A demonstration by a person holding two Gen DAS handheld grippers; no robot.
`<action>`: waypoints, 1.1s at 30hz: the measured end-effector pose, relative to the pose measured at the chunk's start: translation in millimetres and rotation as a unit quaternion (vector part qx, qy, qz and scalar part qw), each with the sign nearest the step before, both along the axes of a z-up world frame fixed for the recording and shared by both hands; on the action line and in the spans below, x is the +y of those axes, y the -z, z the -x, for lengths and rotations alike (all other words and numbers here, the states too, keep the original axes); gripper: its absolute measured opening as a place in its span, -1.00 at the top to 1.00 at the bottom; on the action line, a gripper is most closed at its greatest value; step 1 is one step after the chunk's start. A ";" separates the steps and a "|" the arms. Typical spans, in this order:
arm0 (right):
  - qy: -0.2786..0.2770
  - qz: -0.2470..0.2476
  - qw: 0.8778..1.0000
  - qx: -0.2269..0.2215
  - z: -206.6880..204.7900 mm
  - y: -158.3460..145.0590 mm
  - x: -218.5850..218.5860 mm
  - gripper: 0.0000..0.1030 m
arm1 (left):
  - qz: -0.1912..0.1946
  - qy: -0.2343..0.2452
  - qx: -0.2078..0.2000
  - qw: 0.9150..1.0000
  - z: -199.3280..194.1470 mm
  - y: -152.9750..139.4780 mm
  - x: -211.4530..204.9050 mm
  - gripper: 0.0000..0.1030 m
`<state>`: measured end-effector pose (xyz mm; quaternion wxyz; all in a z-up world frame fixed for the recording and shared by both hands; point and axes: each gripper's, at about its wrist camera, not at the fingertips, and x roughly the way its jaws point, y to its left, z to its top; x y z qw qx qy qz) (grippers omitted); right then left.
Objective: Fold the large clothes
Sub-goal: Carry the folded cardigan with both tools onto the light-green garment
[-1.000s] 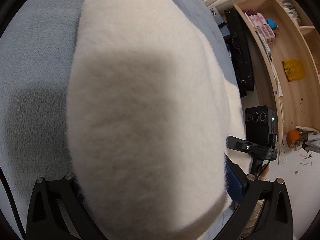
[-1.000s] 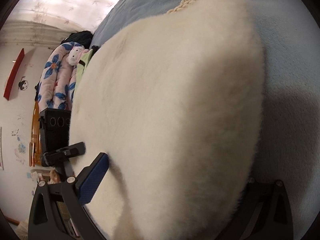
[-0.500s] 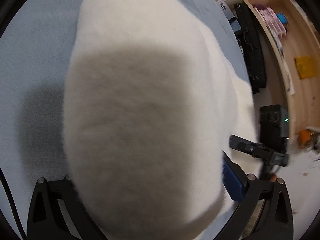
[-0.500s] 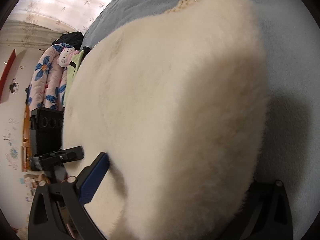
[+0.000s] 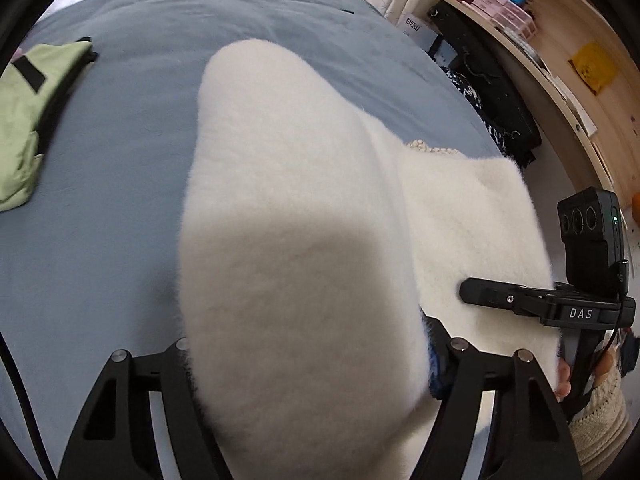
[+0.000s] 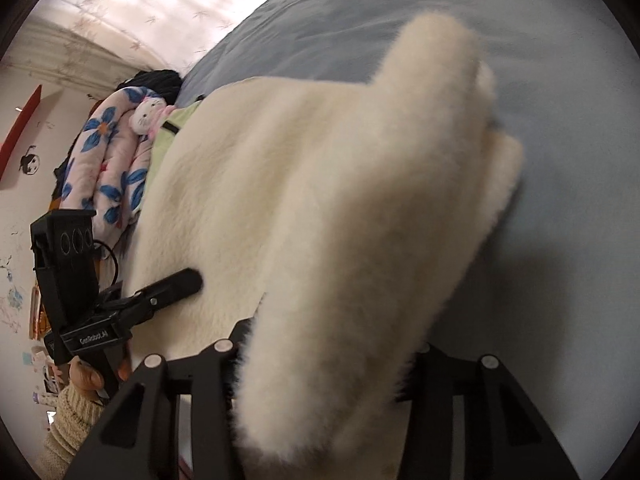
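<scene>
Left tongs (image 5: 304, 364) had just been closing and clamped a thick fold of cream fleece garment (image 5: 296, 216); right tongs (image 6: 324, 364) likewise, gripping its other fold. Garment hung btwn both, far edge draped over blue bed (image 5: 132, 160). Open bedding lay beyond. Green jacket (image 5: 28, 112) sat at bed's left edge, well apart; shelving (image 5: 568, 60) bounded the right.
</scene>
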<state>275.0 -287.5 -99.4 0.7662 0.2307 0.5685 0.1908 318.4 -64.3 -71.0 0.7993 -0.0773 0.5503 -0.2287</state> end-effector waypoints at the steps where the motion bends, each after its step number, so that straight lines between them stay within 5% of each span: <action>1: -0.001 -0.005 1.000 -0.001 6.3 -3.1 7.7 0.12 | 0.000 -0.003 0.001 1.000 8.1 -3.7 8.7 -0.40; 9: -0.058 -0.024 0.998 -0.012 38.0 -33.2 105.2 0.14 | 0.002 -0.054 -0.004 0.999 63.8 -30.8 99.0 -0.39; 16: -0.105 -0.051 0.992 -0.043 18.3 -72.0 208.5 0.14 | -0.019 -0.105 -0.042 0.993 81.7 -73.5 202.9 -0.39; 25: -0.124 -0.064 0.986 -0.094 -85.2 -124.1 335.8 0.14 | -0.055 -0.133 -0.088 0.986 -9.6 -123.4 337.2 -0.39; 33: -0.105 -0.057 0.986 -0.118 -210.0 -101.2 410.1 0.14 | -0.046 -0.126 -0.099 0.986 -142.0 -89.1 416.8 -0.39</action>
